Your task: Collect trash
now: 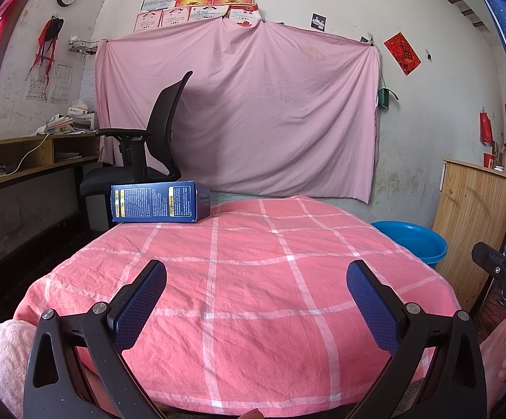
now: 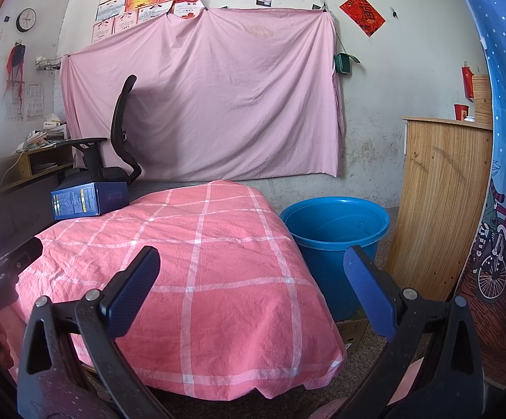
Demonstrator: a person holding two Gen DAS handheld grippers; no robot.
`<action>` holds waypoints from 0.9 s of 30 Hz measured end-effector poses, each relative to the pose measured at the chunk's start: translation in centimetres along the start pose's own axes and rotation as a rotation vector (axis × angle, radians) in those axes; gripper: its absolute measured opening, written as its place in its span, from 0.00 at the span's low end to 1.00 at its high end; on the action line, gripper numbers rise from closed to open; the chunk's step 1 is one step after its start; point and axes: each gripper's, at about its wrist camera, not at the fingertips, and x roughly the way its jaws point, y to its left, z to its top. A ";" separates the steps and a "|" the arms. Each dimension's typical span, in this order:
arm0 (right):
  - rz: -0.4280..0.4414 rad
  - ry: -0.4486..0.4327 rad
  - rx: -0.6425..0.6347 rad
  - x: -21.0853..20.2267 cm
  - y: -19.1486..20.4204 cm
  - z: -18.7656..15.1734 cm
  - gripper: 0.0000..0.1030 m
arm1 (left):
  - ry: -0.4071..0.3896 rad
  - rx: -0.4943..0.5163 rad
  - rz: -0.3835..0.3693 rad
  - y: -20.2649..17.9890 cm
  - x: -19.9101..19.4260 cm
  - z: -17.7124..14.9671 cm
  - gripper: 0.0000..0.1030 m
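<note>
A dark blue carton (image 1: 158, 201) lies on its side at the far left corner of a table covered with a pink checked cloth (image 1: 253, 279). The right wrist view shows the same carton (image 2: 89, 202) at the cloth's (image 2: 200, 262) far left. A blue plastic bucket (image 2: 335, 234) stands on the floor right of the table; its rim (image 1: 413, 241) peeks past the cloth in the left wrist view. My left gripper (image 1: 256, 279) hangs open over the near middle of the cloth, holding nothing. My right gripper (image 2: 251, 269) is open too, above the table's right side, near the bucket.
A black office chair (image 1: 148, 146) stands behind the carton, beside a wooden desk (image 1: 26, 160) with papers. A pink sheet (image 1: 239, 111) hangs on the back wall. A wooden board (image 2: 441, 195) leans right of the bucket. A bare foot (image 1: 504, 345) shows at the lower right.
</note>
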 end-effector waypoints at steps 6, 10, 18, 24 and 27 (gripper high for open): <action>0.000 0.000 0.000 0.0 0.0 0.0 1.00 | 0.000 -0.001 0.001 -0.1 0.0 0.0 0.98; 0.000 0.000 0.000 0.0 0.0 0.0 1.00 | -0.001 0.000 0.002 0.0 0.0 0.0 0.98; 0.000 -0.002 0.002 0.0 -0.1 0.0 1.00 | -0.001 -0.007 0.008 -0.5 -0.2 0.0 0.98; 0.000 -0.002 0.002 0.0 -0.1 0.0 1.00 | -0.001 -0.005 0.010 -0.6 -0.2 -0.1 0.98; -0.001 -0.002 0.002 0.0 0.0 0.0 1.00 | -0.003 -0.006 0.010 -0.7 -0.2 -0.1 0.98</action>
